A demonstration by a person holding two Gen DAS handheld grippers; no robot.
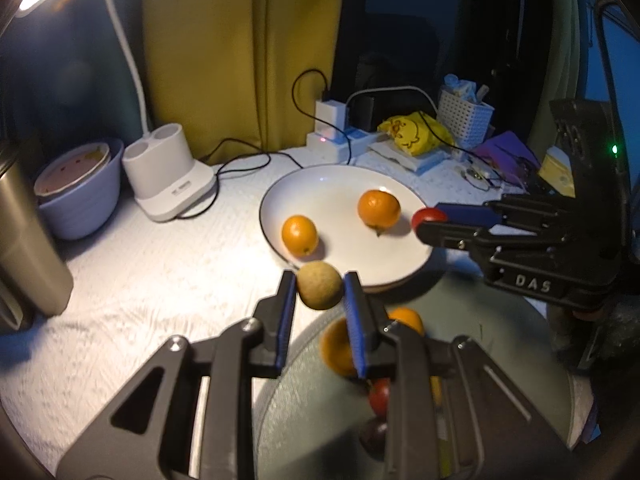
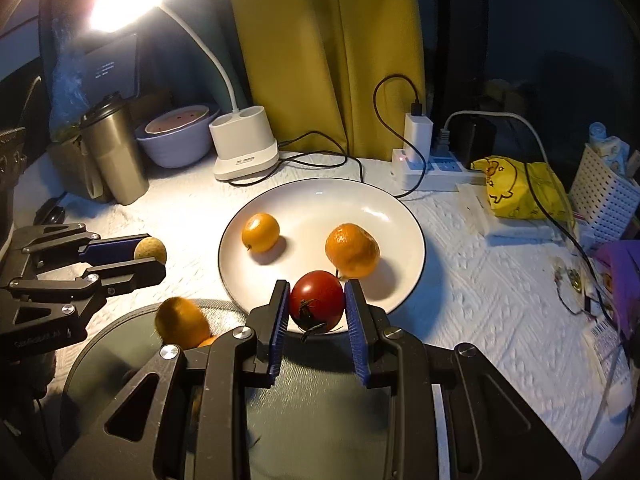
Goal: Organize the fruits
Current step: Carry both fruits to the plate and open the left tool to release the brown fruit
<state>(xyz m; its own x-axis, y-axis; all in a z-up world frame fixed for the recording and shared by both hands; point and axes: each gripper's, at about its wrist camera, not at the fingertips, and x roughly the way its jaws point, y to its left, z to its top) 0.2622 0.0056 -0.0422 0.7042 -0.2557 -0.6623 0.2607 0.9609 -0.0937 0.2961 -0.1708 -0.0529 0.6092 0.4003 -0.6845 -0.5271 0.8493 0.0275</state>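
Note:
My left gripper [image 1: 320, 285] is shut on a small tan round fruit [image 1: 320, 285], held above the table just in front of the white plate [image 1: 340, 188]; it also shows in the right wrist view [image 2: 151, 251]. My right gripper [image 2: 317, 300] is shut on a red tomato [image 2: 317, 300], held over the near rim of the white plate [image 2: 312, 204]. Two oranges [image 2: 261, 232] [image 2: 352, 250] lie on the plate. A grey-green round tray [image 1: 460, 320] below the grippers holds oranges [image 1: 336, 346] and a small tomato [image 1: 379, 398].
A white lamp base [image 2: 245, 146] stands behind the plate, with a lilac bowl [image 2: 176, 144] and a steel tumbler [image 2: 114, 156] to its left. A power strip with cables [image 2: 432, 168], a yellow bag [image 2: 520, 188] and a white basket [image 2: 604, 196] crowd the right.

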